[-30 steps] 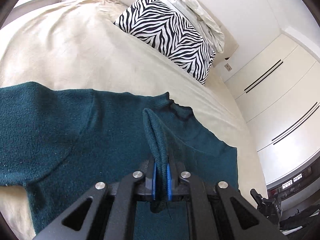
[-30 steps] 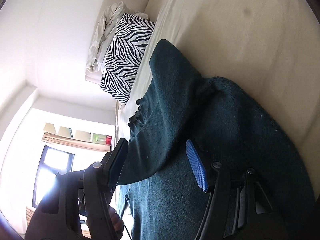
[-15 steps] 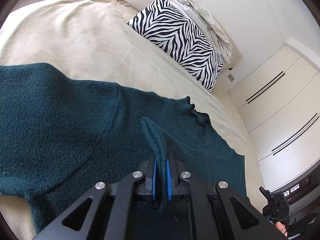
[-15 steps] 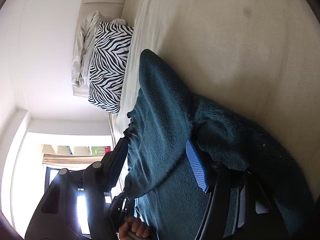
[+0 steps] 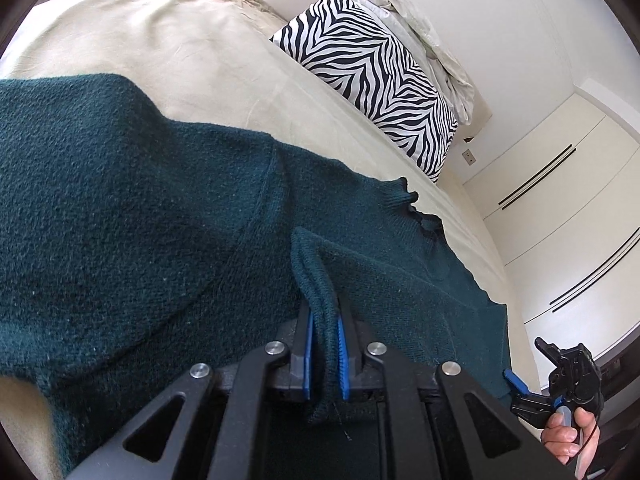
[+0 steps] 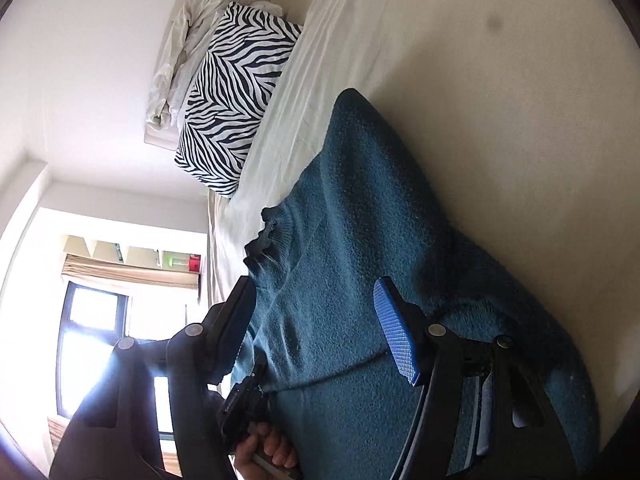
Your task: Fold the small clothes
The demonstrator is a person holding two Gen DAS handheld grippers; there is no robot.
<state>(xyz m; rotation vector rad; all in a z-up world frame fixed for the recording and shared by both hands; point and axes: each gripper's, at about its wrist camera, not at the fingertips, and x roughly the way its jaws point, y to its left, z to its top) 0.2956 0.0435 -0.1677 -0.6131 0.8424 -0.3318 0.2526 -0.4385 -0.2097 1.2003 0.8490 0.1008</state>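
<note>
Since a second ago your left gripper has come down closer to the bed, so the dark green sweater now fills more of the left wrist view and the zebra pillow sits further to the right. Your right gripper has swung sideways too, and in its view the pillow now stands nearer the middle.

You have the left gripper's blue pads pinched on a raised fold of the sweater, and the jaws are starting to open; the fold runs up between them and then drops back onto the flat part of the garment. The right gripper's jaws stand well apart with nothing clamped; the sweater lies under and between them, and whether either pad touches the cloth you cannot tell from this view.

The sweater lies spread on the beige bed cover, its ribbed collar pointing toward the pillow. A rumpled white sheet is bunched behind the pillow against the headboard. Your right hand shows at the lower right of the left view, gripping its tool near the sweater's edge.
</note>
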